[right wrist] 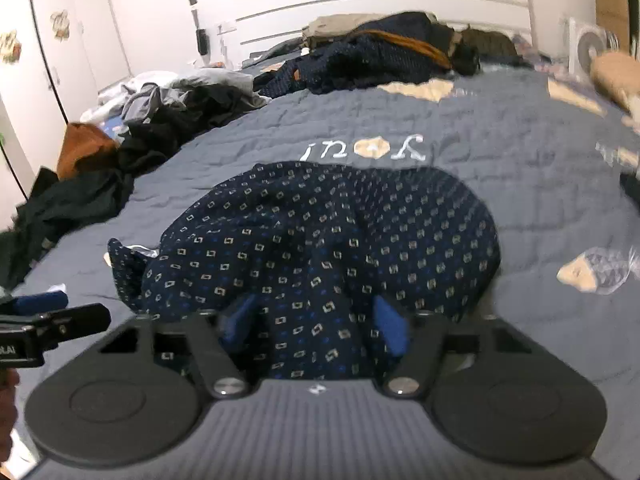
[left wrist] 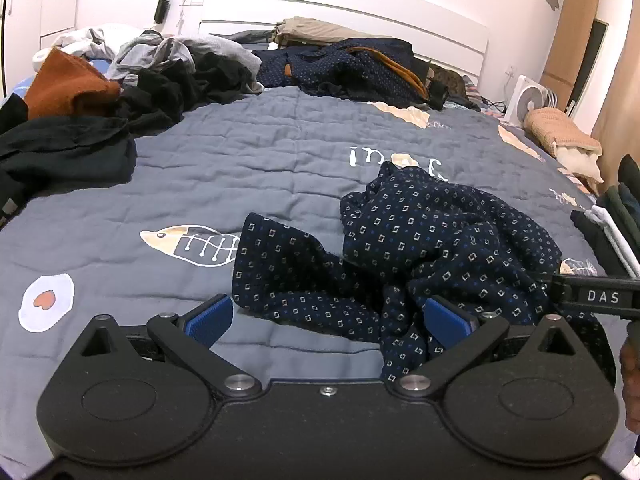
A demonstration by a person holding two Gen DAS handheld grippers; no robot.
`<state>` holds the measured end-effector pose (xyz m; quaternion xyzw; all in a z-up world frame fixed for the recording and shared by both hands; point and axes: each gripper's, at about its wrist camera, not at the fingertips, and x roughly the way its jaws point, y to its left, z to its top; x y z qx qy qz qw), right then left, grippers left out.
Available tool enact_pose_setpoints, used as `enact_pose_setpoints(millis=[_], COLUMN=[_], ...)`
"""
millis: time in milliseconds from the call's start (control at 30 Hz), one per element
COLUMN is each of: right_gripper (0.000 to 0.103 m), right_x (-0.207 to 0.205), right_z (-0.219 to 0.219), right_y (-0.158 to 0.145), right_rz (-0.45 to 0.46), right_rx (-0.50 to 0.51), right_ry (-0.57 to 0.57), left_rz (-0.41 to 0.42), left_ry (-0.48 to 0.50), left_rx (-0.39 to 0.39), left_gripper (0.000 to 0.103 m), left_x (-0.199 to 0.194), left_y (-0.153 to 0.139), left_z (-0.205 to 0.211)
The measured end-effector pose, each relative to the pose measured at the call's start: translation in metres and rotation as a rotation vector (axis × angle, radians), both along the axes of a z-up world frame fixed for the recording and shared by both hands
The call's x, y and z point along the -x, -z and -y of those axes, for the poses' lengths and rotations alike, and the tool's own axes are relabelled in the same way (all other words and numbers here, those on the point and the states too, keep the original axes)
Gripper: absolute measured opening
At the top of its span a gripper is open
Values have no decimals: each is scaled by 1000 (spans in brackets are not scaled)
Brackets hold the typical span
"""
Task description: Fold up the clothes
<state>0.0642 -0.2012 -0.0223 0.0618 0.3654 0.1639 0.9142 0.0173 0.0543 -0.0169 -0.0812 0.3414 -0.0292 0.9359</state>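
Observation:
A crumpled navy garment with small square print (left wrist: 432,240) lies on the grey-blue quilt (left wrist: 248,152), near the bed's front right. My left gripper (left wrist: 326,320) is open at the garment's near edge; the left pad is over bare quilt and the right pad touches the cloth. In the right wrist view the same garment (right wrist: 320,232) bulges up between the blue pads of my right gripper (right wrist: 316,324), which press on a thick fold of it from both sides. The picture there is slightly blurred. The right gripper's body (left wrist: 592,298) shows at the left view's right edge.
Loose dark, grey and rust-coloured clothes (left wrist: 132,80) are heaped along the bed's far left. More navy and tan clothes (left wrist: 352,60) lie by the headboard. A stack of folded clothes (left wrist: 616,220) sits at the right edge, with a beige pillow (left wrist: 560,132) and a white fan (left wrist: 528,98) beyond.

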Motion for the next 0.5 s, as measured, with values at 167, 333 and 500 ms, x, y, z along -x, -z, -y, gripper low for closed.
enact_pose_setpoints(millis=[167,333,500], right_gripper=[5,3,3], right_x=[4,8,14], right_z=[5,28,63], right_y=[-2,-18,-42], right_rz=[-14,14,76], right_rx=[-48,-169,-249], right_ry=[7,57,137], left_rz=[6,9,13], left_ry=[1,-2,-15], left_rx=[-4,-12,-5], left_gripper=[103,103,103], left_x=[2,1,0], left_y=[-1,-1,-3], left_z=[0,-1,-4])
